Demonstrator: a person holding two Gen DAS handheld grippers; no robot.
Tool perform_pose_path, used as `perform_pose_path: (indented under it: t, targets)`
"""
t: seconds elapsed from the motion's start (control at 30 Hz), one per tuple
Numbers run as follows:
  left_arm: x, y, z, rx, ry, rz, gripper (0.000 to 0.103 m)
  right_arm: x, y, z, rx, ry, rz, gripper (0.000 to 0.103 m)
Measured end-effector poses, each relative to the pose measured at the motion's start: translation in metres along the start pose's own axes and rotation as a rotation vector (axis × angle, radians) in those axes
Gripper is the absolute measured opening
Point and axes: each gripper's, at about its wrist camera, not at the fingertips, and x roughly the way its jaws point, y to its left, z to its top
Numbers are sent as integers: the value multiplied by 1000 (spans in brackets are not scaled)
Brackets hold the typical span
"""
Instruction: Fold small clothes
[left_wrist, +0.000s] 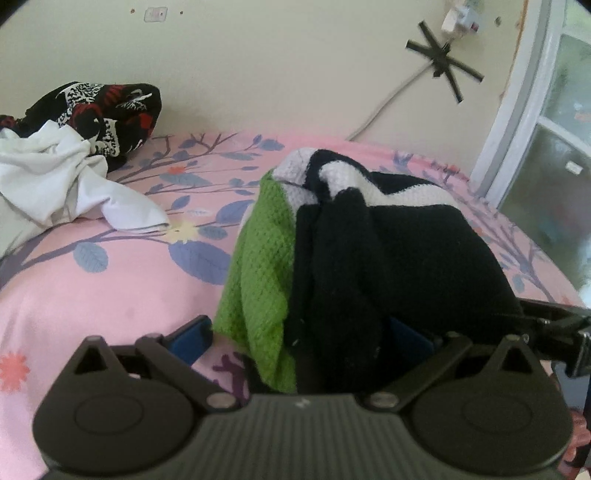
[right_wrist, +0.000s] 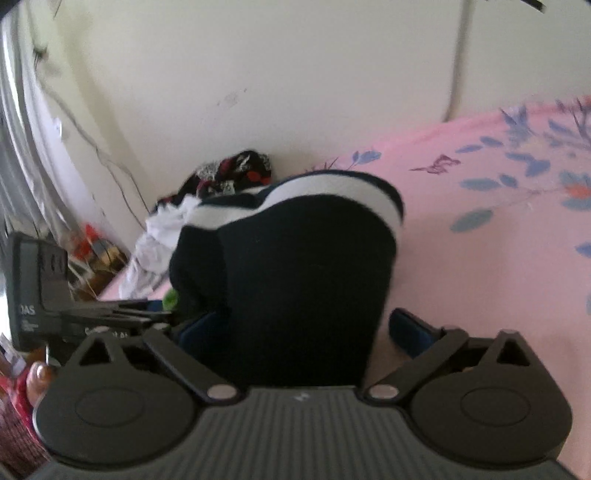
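Here we see both grippers, left gripper (left_wrist: 299, 332) and right gripper (right_wrist: 295, 328), spread wide, gripping nothing; the soft, light knit garment (left_wrist: 388, 251) slumps centre-frame on the bedsheet (left_wrist: 110, 295). We'd pinch its hem corners.

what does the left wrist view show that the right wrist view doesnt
Only the left wrist view: a green waffle-knit cloth lying against the dark garment in full (the right view catches only a sliver), a window, and black tape crossed on the wall.

Only the right wrist view: a black box beside the bed and a curtain.

Both: the black garment with white stripes between open jaws, the pink floral sheet, the white cloth and the black-red patterned garment.
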Motion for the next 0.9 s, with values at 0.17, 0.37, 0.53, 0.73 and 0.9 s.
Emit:
perform_pose_path:
  t: [0.17,0.37,0.53,0.73,0.9]
  targets:
    - [0,0,-1,10,-13,-10,103,2,-4,1,17,-9,11,97]
    - [0,1,-1,7,-15,-14,103,-2,-4,0,23,-22,10,97]
    - [-1,3,-2,0,-19,-18,103,-2,-4,-1,22,-24,9,97]
    - [-2,3,-3,-5,-21,-29,103,-5,-6,-2,35,-40,7,97]
    - [-3,5,-4,-10,-24,-37,103,-8,-9,-3,55,-53,5,97]
